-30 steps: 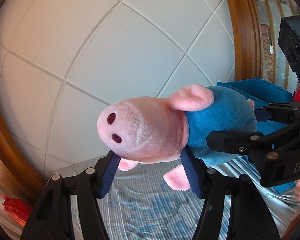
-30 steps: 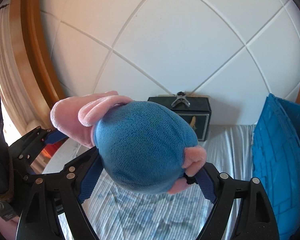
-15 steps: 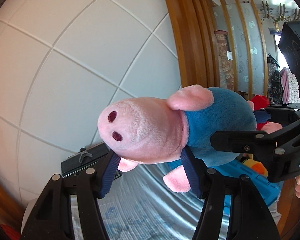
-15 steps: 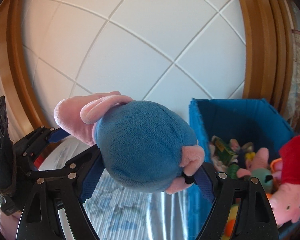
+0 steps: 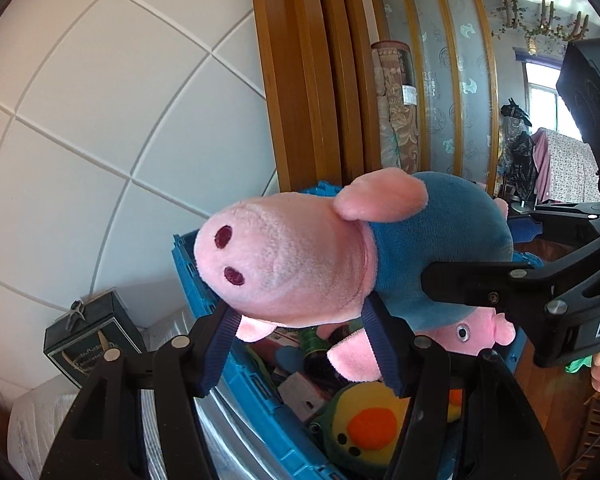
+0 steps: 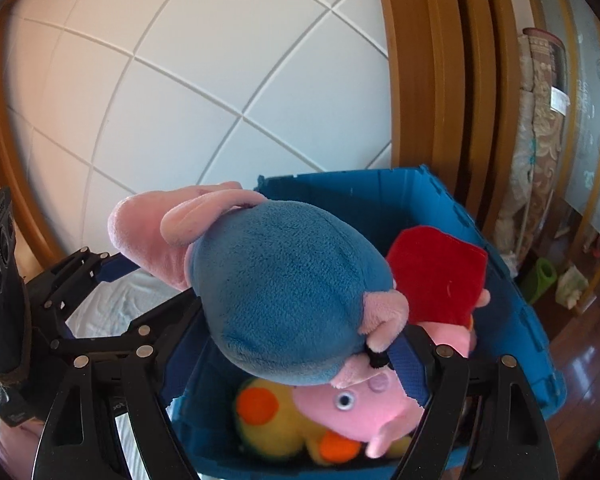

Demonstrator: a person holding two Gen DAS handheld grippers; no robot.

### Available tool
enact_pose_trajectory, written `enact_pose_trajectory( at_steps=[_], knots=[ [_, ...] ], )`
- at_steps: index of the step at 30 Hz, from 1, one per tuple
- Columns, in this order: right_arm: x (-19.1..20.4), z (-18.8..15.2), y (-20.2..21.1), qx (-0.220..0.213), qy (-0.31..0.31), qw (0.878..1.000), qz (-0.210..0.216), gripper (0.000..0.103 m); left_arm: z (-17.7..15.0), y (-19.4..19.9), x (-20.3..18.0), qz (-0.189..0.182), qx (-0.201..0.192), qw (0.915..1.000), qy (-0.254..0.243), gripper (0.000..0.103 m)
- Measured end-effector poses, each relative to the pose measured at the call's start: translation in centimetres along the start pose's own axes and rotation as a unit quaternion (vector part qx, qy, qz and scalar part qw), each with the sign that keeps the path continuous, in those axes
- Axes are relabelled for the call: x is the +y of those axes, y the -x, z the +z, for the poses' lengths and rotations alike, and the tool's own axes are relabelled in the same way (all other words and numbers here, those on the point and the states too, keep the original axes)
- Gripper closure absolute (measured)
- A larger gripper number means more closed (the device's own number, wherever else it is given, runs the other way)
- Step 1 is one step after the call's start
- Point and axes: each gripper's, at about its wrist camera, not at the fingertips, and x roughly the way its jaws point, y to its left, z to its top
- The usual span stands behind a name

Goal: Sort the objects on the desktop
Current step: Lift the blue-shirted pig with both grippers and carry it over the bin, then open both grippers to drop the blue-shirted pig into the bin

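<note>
A pink pig plush in a blue shirt [image 5: 300, 264] is held by both grippers above the open blue crate [image 5: 236, 392]. My left gripper [image 5: 300, 336] is shut on the pig's pink head. My right gripper [image 6: 300, 352] is shut on its blue body [image 6: 284, 296]; the right gripper also shows at the right of the left wrist view. The crate [image 6: 380, 200] holds a second pink pig plush in red [image 6: 436, 276], a yellow and orange plush [image 6: 276, 416] and several smaller items.
A dark box with a bow [image 5: 88, 340] stands on the cloth-covered table [image 5: 32, 424] left of the crate. A white panelled wall [image 5: 100, 120] and wooden frame [image 5: 300, 80] rise behind. Wooden floor [image 6: 580, 360] lies to the right of the crate.
Both grippers have carried the pig plush to the right, from over the table to above the blue crate. The grip on the plush is unchanged.
</note>
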Motion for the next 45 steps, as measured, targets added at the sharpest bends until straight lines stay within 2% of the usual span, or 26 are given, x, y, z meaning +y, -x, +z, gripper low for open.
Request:
enact_pose_trajectory(
  at_steps=[3, 6, 9, 13, 17, 23, 26, 33, 38, 41, 43, 44, 45],
  knots=[
    [-2.4, -1.1, -2.5, 0.036, 0.019, 0.999, 0.007, 0.020, -0.9, -2.6, -1.4, 0.015, 0.055, 0.9983, 0.012, 0.042],
    [-3.0, -2.3, -4.1, 0.051, 0.050, 0.997, 0.008, 0.020, -2.1, -4.5, -2.4, 0.041, 0.104, 0.9936, 0.013, 0.042],
    [-2.3, -2.4, -4.7, 0.048, 0.085, 0.995, -0.004, 0.019, -2.5, -5.3, -3.1, 0.058, 0.132, 0.9894, 0.015, 0.042],
    [-1.5, -2.5, -5.4, 0.047, 0.117, 0.992, -0.016, 0.016, -3.2, -4.6, -2.5, 0.052, 0.153, 0.9859, 0.046, 0.042],
    [-1.4, -2.5, -6.8, 0.054, 0.115, 0.992, -0.007, 0.008, -3.7, -5.0, -2.0, 0.064, 0.166, 0.9822, 0.060, 0.042],
    [-1.6, -2.6, -7.5, 0.059, 0.105, 0.993, 0.000, 0.003, -4.2, -5.7, -2.2, 0.066, 0.183, 0.9787, 0.066, 0.042],
    [-1.9, -2.6, -7.3, 0.066, 0.087, 0.994, 0.020, 0.000, -4.4, -5.4, -2.4, 0.067, 0.189, 0.9771, 0.071, 0.041],
    [-2.8, -2.4, -4.7, 0.041, 0.074, 0.996, 0.008, 0.000, -4.2, -4.0, -2.7, 0.051, 0.172, 0.9809, 0.074, 0.041],
    [-3.9, -2.8, -2.5, 0.022, 0.069, 0.997, -0.021, 0.000, -4.0, -3.1, -3.3, 0.041, 0.164, 0.9835, 0.063, 0.041],
    [-4.6, -2.8, -2.1, 0.012, 0.072, 0.994, -0.082, 0.001, -3.7, -3.4, -3.4, 0.044, 0.165, 0.9833, 0.064, 0.041],
    [-5.0, -2.8, -3.1, 0.022, 0.078, 0.990, -0.117, 0.003, -3.7, -3.9, -3.2, 0.041, 0.169, 0.9819, 0.075, 0.041],
    [-5.2, -2.8, -4.2, 0.037, 0.078, 0.989, -0.118, 0.008, -3.7, -4.2, -3.2, 0.038, 0.172, 0.9812, 0.079, 0.041],
    [-5.5, -2.9, -5.5, 0.052, 0.072, 0.990, -0.111, 0.009, -3.6, -4.6, -3.2, 0.038, 0.175, 0.9805, 0.081, 0.041]
  ],
)
